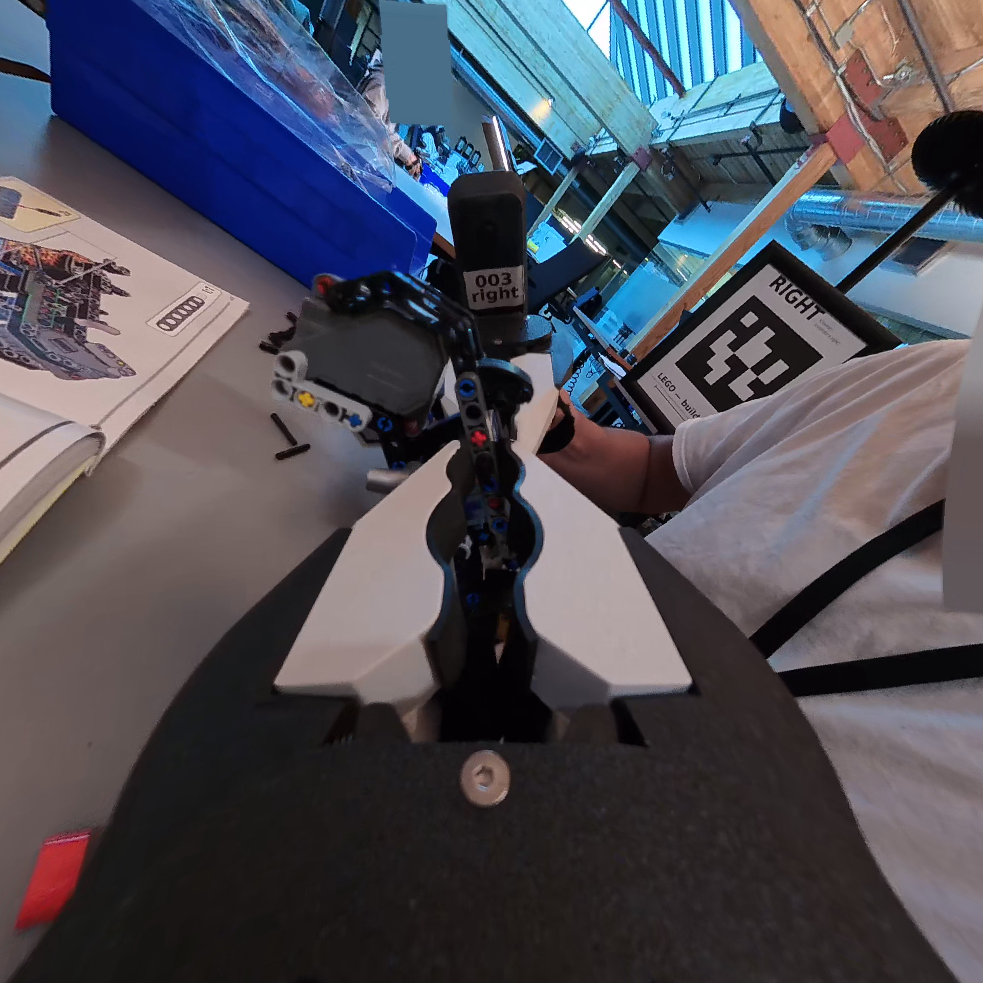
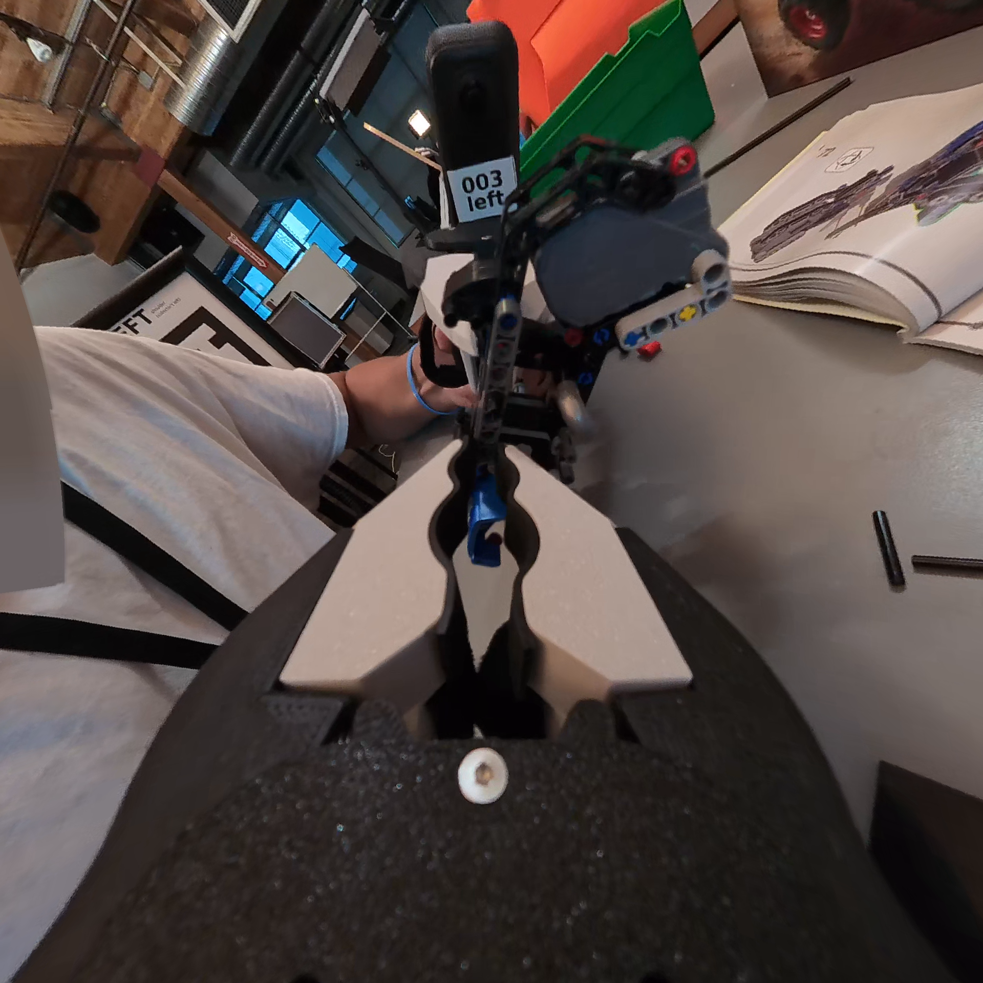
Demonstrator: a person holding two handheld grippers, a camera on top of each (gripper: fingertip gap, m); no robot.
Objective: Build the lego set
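Observation:
A Lego Technic assembly (image 1: 367,361) with a grey motor block, black beams and blue, red and yellow pins is held above the grey table. My left gripper (image 1: 486,452) is shut on its black pin-studded beam (image 1: 478,425). In the right wrist view the assembly (image 2: 622,260) stands ahead. My right gripper (image 2: 481,449) is shut on the same assembly from the opposite side, with a blue piece (image 2: 484,526) between its fingers. Each gripper faces the other: the right one shows in the left wrist view (image 1: 537,393), the left one in the right wrist view (image 2: 452,298).
An open instruction booklet (image 1: 80,319) (image 2: 851,255) lies on the table. A blue bin (image 1: 213,133), a green bin (image 2: 638,90) and an orange box (image 2: 558,42) stand behind. Loose black pins (image 1: 287,431) (image 2: 888,548) and a red packet (image 1: 53,877) lie nearby. A person's forearms (image 1: 611,463) (image 2: 383,393) hold the grippers. Both grippers' tips are roughly 15 cm from the red packet (image 1: 53,877). The right camera catches it too, in the right wrist view (image 2: 652,350).

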